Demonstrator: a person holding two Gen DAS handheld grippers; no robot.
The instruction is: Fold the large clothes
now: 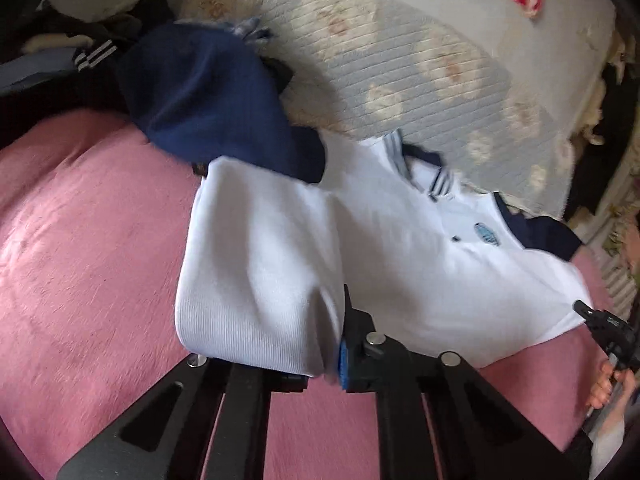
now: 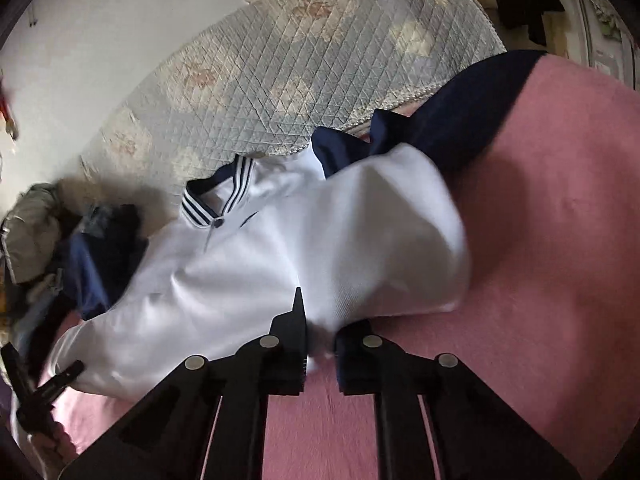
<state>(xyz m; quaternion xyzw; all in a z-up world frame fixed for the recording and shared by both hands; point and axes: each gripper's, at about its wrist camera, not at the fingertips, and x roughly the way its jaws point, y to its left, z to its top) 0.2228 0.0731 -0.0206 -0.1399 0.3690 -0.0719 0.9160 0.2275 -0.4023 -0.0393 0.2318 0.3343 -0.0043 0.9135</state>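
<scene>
On the pink blanket point(image 1: 80, 240) I have the white jacket point(image 1: 400, 248) lying collar-away, long axis running straight ahead of both grippers (sleeves navy), left gripper point(image 1: 324, 364) and right gripper point(image 2: 320, 356) each pinched shut on a near hem corner.

Soft daylight, motion blur throughout, dark fisheye vignetting at the corners.

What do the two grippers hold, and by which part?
Both hold the white shirt by its bottom hem: left gripper, right gripper.
</scene>
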